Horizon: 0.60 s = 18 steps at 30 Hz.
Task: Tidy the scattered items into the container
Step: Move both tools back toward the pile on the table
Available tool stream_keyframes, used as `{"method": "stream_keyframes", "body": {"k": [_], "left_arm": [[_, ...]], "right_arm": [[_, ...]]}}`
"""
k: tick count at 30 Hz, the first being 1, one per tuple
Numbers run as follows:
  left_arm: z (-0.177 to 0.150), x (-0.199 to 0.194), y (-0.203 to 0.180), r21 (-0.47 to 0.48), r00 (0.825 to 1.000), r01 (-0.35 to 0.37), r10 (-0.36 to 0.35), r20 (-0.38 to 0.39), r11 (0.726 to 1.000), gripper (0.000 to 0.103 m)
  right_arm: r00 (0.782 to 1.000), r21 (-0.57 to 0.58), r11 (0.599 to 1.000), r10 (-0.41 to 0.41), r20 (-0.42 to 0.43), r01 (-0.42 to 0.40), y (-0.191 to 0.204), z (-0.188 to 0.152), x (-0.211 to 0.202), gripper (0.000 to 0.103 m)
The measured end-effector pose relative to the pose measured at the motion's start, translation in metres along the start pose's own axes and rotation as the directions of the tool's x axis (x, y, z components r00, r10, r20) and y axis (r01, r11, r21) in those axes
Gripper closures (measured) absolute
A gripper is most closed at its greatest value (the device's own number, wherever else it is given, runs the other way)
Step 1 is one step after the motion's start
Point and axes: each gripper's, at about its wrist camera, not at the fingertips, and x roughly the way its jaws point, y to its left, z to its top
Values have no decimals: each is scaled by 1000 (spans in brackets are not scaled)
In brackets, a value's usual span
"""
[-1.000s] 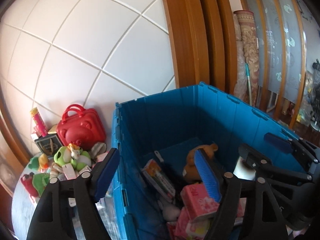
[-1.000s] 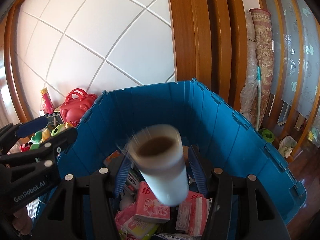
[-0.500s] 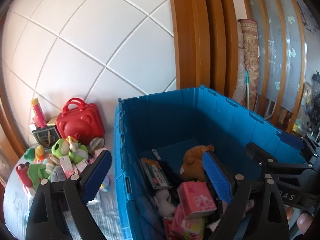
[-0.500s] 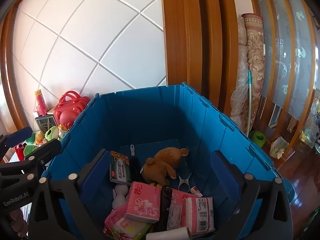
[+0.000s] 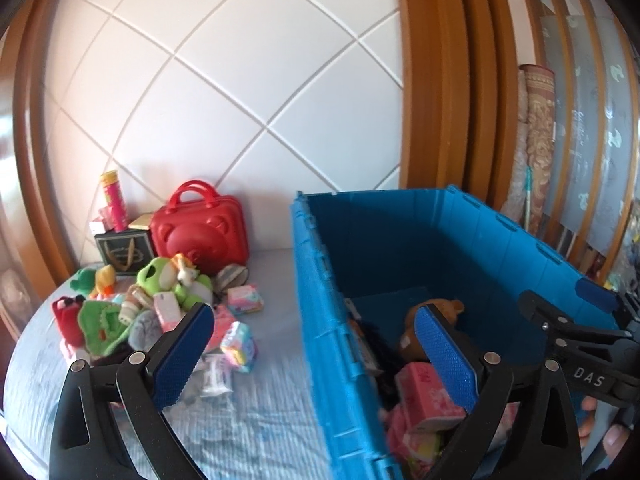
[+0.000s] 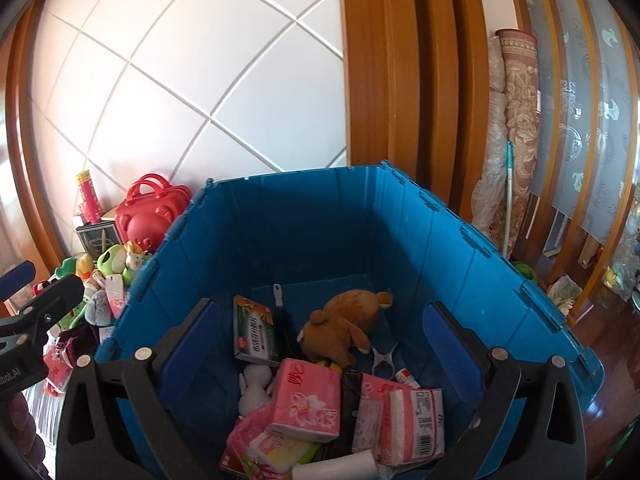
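Black claw [image 6: 320, 328] frames — blue textured pads [image 6: 450, 354], silver screws

The right gripper [image 6: 320, 344] hangs over the blue bin [image 6: 460, 248], jaws wide apart with nothing between them. Inside lie a brown teddy bear [image 6: 344, 328], a green box [image 6: 256, 330], pink tissue packs [image 6: 308, 400] and a white roll [image 6: 336, 466].

**Bed surface and what rests on it**

Bed [image 5: 248, 432], pale blue striped cover. Bearing: blue crate [image 5: 320, 320] on the right; red bear-face case [image 5: 200, 232] by the tiled wall; dark box [image 5: 122, 250] beside it; heap of plush toys [image 5: 168, 280] and small packets [image 5: 240, 344] in front.
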Motion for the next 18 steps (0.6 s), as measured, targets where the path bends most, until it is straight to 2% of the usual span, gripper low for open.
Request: {"method": "stream_keyframes", "body": {"k": [9, 18], "left_arm": [[-9, -7, 74, -56, 999, -48, 47, -24, 997, 1], [-22, -25, 157, -82, 997, -74, 74, -1, 994, 1]], "right_arm": [[995, -51, 995, 85, 44, -82, 74, 10, -18, 0], [984, -97, 985, 154, 93, -145, 163, 11, -41, 0]]}}
